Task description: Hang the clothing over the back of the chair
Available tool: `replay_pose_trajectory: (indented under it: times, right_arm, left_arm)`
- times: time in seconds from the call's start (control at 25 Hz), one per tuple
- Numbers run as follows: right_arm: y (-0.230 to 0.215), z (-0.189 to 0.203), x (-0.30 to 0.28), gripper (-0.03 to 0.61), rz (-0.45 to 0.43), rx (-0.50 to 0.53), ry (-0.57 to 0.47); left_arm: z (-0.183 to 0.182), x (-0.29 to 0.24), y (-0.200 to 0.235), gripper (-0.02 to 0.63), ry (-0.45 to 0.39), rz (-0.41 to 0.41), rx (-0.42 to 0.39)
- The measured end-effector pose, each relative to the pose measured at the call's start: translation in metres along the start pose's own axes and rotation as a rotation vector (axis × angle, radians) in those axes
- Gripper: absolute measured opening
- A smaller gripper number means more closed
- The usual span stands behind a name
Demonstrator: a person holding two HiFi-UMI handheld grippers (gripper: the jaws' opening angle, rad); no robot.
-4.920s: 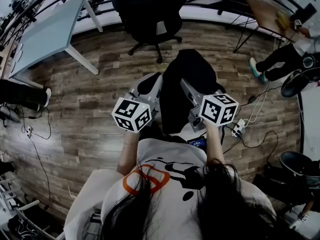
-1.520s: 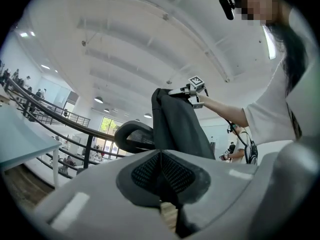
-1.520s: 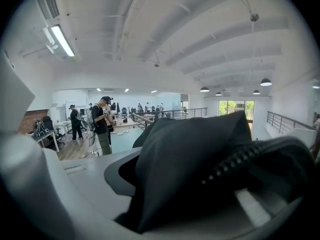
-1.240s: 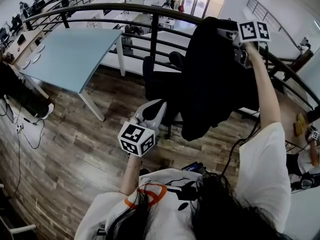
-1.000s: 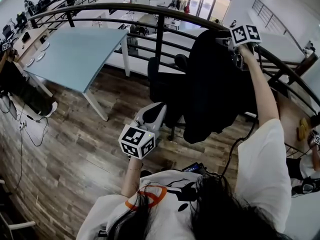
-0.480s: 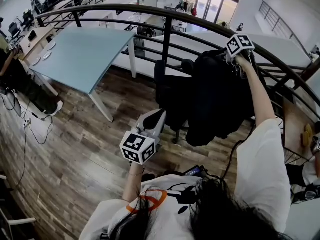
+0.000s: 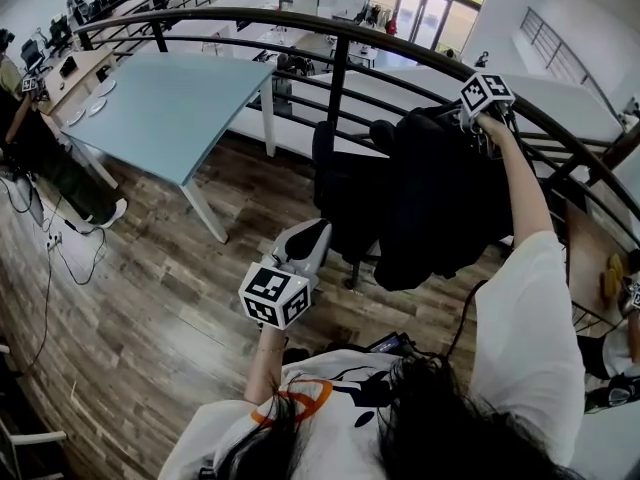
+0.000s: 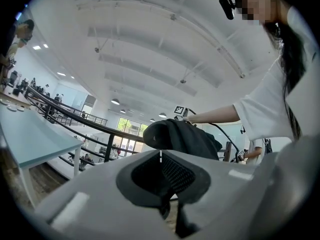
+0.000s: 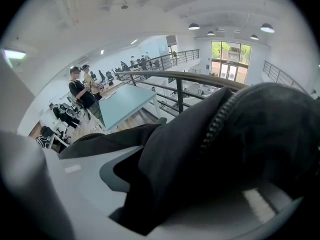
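Clothing [image 7: 430, 203] hangs by the chair [image 7: 340, 183], its top between loosened, just-opening jaws of the right gripper [image 7: 470, 120].

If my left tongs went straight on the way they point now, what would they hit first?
Most likely the black clothing at the chair, dead ahead, though depth is hard to judge.

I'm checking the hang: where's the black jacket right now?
In the head view, the black jacket hangs right of centre over the black office chair, just in front of the curved railing.
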State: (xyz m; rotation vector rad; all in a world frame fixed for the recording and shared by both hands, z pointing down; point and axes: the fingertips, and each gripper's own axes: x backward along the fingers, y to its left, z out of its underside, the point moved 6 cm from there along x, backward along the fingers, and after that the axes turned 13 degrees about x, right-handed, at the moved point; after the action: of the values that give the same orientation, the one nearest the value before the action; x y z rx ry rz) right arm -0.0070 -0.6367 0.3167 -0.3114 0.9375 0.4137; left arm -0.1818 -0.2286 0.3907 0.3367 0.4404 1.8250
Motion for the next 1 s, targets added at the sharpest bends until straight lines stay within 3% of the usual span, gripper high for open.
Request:
replay_pose_trajectory:
  times: [0.28,0.76,1.0]
  right_arm:
    - [-0.009,0.0,0.026,0.307,0.019,-0.018,0.014]
    - [-0.013,0.017,0.071,0.358,-0.023,-0.019,-0.022]
    - [-0.012,0.032,0.088,0.422,-0.049,-0.042,-0.063]
  left_arm:
    - [0.002,0.008,0.012,0.0,0.002,-0.044,0.015]
    - [0.007,-0.01,0.009,0.0,0.032,0.007,0.017]
    - [0.01,-0.013,0.007,0.0,0.042,0.035,0.01]
